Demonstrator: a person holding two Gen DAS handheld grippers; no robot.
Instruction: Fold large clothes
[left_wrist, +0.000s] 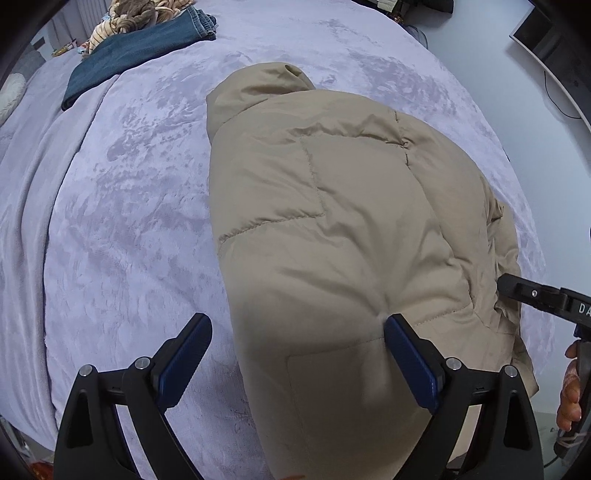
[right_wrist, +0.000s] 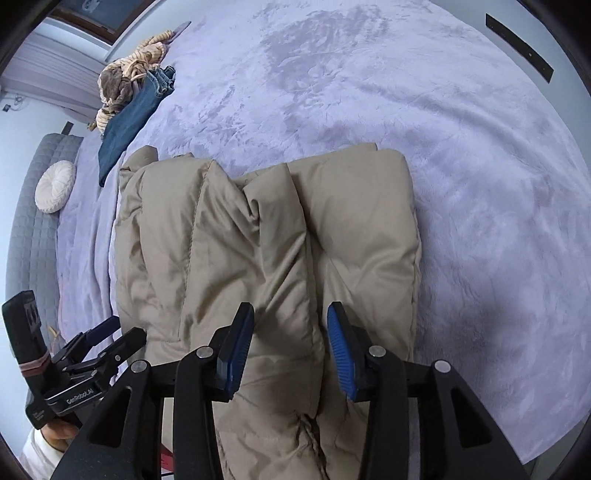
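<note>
A beige puffer jacket (left_wrist: 351, 221) lies folded lengthwise on the lavender bed cover (left_wrist: 129, 221), hood at the far end. My left gripper (left_wrist: 297, 332) is open above the jacket's near left edge; its right finger (left_wrist: 410, 358) presses into the fabric and its left finger (left_wrist: 184, 358) is over the cover. In the right wrist view the jacket (right_wrist: 266, 251) fills the middle. My right gripper (right_wrist: 291, 343) is open, fingers resting on the jacket's near folds, nothing clamped. The left gripper also shows at the left there (right_wrist: 99, 350).
Folded blue jeans (left_wrist: 136, 48) and a striped garment (left_wrist: 136, 14) lie at the bed's far left. A round white cushion (right_wrist: 55, 186) rests on the grey headboard (right_wrist: 29, 240). The right gripper's body (left_wrist: 543, 295) is at the jacket's right edge.
</note>
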